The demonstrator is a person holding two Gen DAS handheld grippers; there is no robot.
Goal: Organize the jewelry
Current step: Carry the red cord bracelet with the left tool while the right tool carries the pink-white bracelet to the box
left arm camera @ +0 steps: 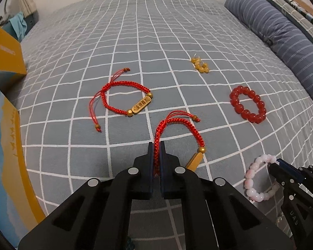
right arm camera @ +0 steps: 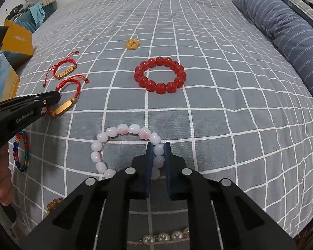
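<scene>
**Two bracelets clamped at once on the checked bedspread**

Both of our grippers are closed on jewelry. Our left gripper (left arm camera: 156,145) pinches the braid of a red woven cord bracelet with a gold bar charm (left arm camera: 178,131), which lies on the grey bedspread with white grid lines (left arm camera: 135,41). Our right gripper (right arm camera: 158,145) squeezes a bead of the pale pink-and-white beaded bracelet (right arm camera: 123,130) on the same cover. Beyond them rest a second red cord bracelet with an engraved gold plate (left arm camera: 125,95), a ring of glossy red round beads (right arm camera: 160,75) and a small cluster of amber beads (right arm camera: 132,44). Near a yellow-and-blue cardboard box (right arm camera: 16,39) a hand (right arm camera: 0,177) grips the left tool
</scene>
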